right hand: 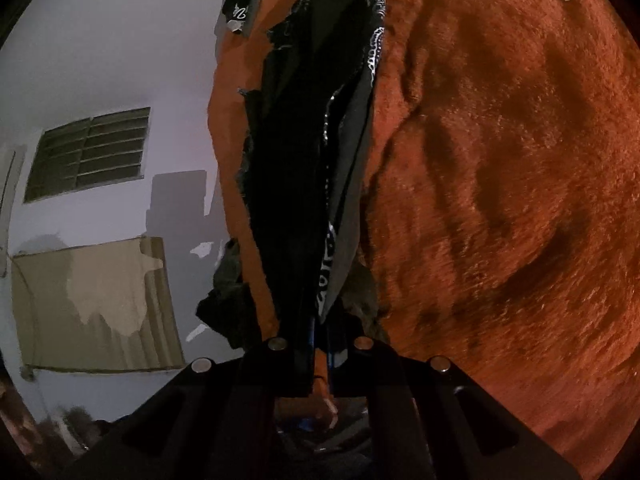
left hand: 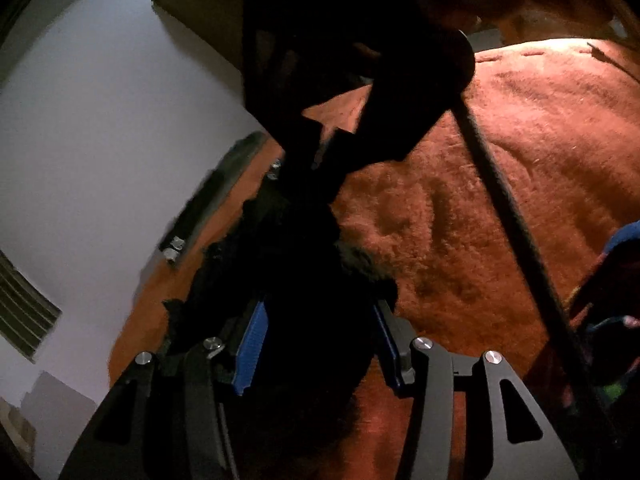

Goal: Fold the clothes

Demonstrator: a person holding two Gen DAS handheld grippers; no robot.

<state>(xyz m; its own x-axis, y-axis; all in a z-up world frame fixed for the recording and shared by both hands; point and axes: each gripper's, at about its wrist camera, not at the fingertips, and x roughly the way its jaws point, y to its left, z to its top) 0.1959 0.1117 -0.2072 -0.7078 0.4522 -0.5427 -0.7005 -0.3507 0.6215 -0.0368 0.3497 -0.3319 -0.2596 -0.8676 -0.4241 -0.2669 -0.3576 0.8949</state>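
Open orange blanket [right hand: 500,200] across the right of frame, black garment [right hand: 304,160] blocking centre, wall [right hand: 100,60] at left

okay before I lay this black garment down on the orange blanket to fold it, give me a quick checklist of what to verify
1. Right gripper clamped on the black garment: ok, jaws closed on cloth.
2. Left gripper holding cloth: cannot tell, dark fabric sits between jaws that stand apart.
3. Garment stretched between grippers: ok.
4. Garment free of twists: not ok, bunched, patterned edge folded over.
5. Orange blanket smooth: not ok, rumpled.
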